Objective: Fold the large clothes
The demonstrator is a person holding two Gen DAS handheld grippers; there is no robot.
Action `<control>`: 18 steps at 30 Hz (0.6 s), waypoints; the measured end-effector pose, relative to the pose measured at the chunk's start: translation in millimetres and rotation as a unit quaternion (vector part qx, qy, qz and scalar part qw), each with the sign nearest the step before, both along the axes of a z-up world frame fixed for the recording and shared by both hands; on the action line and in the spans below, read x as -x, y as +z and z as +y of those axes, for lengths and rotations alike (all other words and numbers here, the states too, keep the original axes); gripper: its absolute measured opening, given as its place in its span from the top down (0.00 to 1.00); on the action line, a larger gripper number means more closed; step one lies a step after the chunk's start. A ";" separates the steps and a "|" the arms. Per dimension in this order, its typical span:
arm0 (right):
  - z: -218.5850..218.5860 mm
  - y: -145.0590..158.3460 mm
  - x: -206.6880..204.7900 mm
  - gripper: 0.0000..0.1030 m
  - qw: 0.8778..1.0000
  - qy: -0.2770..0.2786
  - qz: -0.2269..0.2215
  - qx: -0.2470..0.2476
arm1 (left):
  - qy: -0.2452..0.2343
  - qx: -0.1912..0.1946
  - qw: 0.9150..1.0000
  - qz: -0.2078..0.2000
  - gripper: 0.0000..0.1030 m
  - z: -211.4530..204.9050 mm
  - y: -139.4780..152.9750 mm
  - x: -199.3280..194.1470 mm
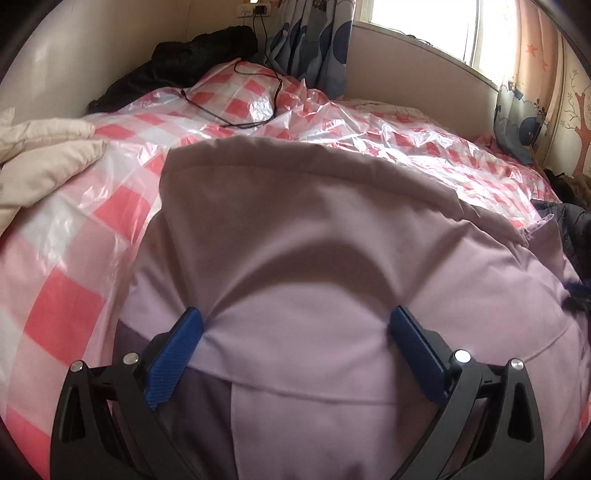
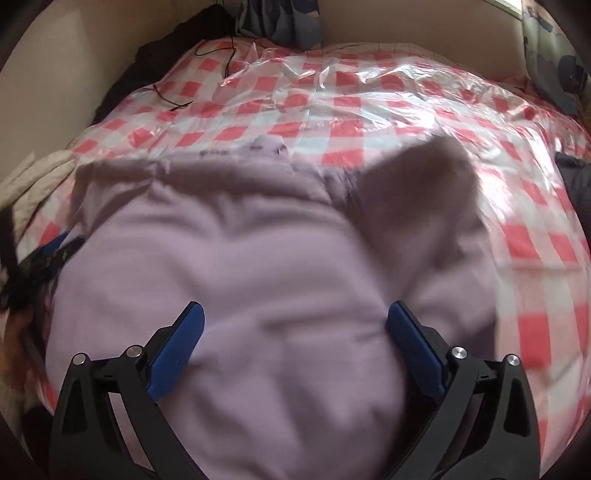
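A large lilac garment point(image 1: 314, 236) lies spread on the bed with the red and white checked cover point(image 1: 70, 258). My left gripper point(image 1: 295, 328) is open, its blue fingers point(image 1: 177, 347) pressed down on the lilac cloth near a hem seam, with fabric bulging between them. In the right wrist view the same lilac garment point(image 2: 236, 266) fills the middle, blurred, with a sleeve or flap point(image 2: 424, 184) raised at the right. My right gripper point(image 2: 295, 321) is open, its blue fingers point(image 2: 413, 343) spread over the cloth. The left gripper also shows at the left edge point(image 2: 51, 247).
A cream quilt point(image 1: 40, 155) lies at the left. A black cable point(image 1: 240, 92) runs over the pillow, with black clothing point(image 1: 177, 62) behind it. Dark clothing point(image 1: 569, 229) sits at the right bed edge. Curtains point(image 1: 314, 44) and a window point(image 1: 424, 22) are at the back.
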State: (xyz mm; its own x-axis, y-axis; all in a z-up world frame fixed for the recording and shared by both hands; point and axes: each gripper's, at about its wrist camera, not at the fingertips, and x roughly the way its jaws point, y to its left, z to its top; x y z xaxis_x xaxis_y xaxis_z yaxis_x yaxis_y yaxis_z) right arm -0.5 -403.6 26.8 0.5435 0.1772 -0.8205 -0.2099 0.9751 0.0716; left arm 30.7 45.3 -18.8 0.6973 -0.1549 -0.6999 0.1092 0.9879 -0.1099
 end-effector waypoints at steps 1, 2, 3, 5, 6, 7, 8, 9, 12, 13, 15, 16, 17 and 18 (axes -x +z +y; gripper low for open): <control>-13.8 0.0 22.9 0.07 1.000 0.013 -0.001 -0.001 | -0.001 0.003 1.000 0.009 0.06 2.3 1.3 4.8; -27.4 1.2 39.6 0.07 1.000 0.015 0.010 -0.006 | -0.001 0.002 1.000 0.017 0.06 3.7 4.0 10.9; -42.2 5.1 58.0 0.07 0.999 0.002 0.023 -0.026 | -0.002 0.002 1.000 0.025 0.06 4.7 7.5 16.5; -79.1 19.4 92.5 0.07 0.992 -0.019 0.025 -0.120 | -0.003 0.029 0.999 0.045 0.06 16.0 20.4 35.4; -99.2 25.1 109.7 0.07 0.983 -0.034 0.025 -0.176 | 0.001 0.052 0.997 0.048 0.06 24.1 26.9 46.9; -117.8 27.5 124.9 0.07 0.973 -0.052 0.027 -0.225 | 0.005 0.090 0.995 0.051 0.06 36.1 34.4 61.8; -133.8 25.3 138.1 0.07 0.962 -0.066 0.035 -0.264 | 0.010 0.123 0.991 0.055 0.06 47.2 38.8 75.3; -146.3 20.1 148.1 0.07 0.952 -0.076 0.046 -0.294 | 0.019 0.162 0.985 0.062 0.06 60.8 42.8 91.5; -166.1 0.3 165.7 0.07 0.934 -0.105 0.071 -0.333 | 0.027 0.227 0.969 0.088 0.06 80.4 41.8 120.4; -169.8 -7.8 163.5 0.07 0.930 -0.115 0.085 -0.338 | 0.026 0.250 0.962 0.103 0.06 85.7 38.4 131.1; -170.8 -24.2 157.6 0.07 0.920 -0.126 0.109 -0.356 | 0.031 0.271 0.954 0.123 0.06 90.0 33.1 145.2; -167.1 -31.6 152.5 0.07 0.914 -0.122 0.114 -0.369 | 0.027 0.290 0.947 0.135 0.06 90.9 28.6 153.6; -163.2 -35.1 148.6 0.07 0.912 -0.123 0.117 -0.373 | 0.023 0.305 0.941 0.142 0.06 91.1 25.3 157.9; -158.7 -34.0 144.4 0.06 0.913 -0.125 0.112 -0.372 | 0.023 0.323 0.934 0.151 0.06 92.7 20.9 161.4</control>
